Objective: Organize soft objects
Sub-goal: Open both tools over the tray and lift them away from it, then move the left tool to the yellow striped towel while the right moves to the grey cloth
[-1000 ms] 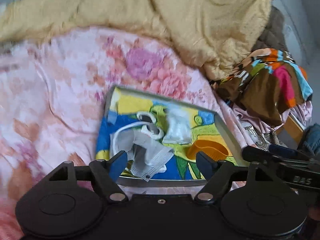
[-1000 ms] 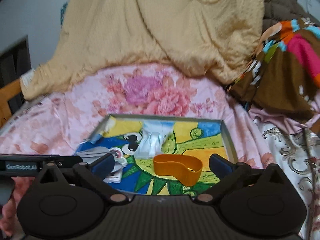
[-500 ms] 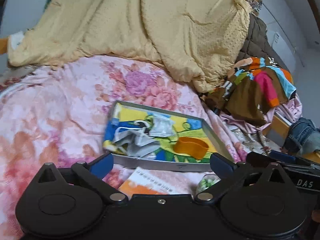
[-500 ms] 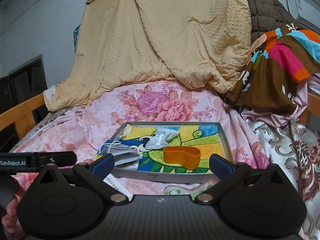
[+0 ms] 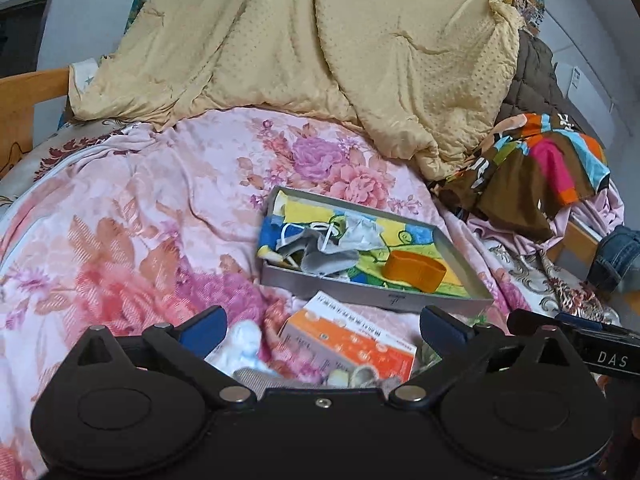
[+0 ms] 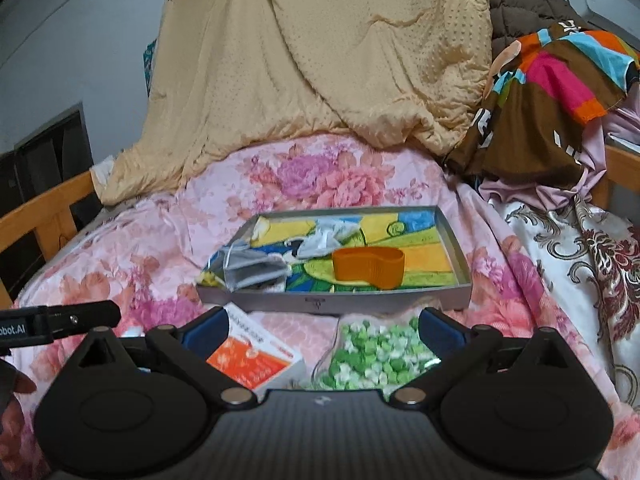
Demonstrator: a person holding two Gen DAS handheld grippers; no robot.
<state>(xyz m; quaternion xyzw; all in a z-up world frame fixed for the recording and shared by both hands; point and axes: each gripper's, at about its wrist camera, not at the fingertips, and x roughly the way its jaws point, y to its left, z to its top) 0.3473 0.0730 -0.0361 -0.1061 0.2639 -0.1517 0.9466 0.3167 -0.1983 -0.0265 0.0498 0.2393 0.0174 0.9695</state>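
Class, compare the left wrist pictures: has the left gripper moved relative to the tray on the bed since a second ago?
Yes. The left gripper has backed away from the tray; an orange box now shows between them. Its jaws have just been opening, with nothing gripped.

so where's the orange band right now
The orange band lies in the tray, on its right half, just right of the grey face masks.

place: home bedroom; evidence: floral bedsheet (image 5: 168, 216) | yellow quilt (image 5: 320, 48) | wooden bed rail (image 6: 48, 208)
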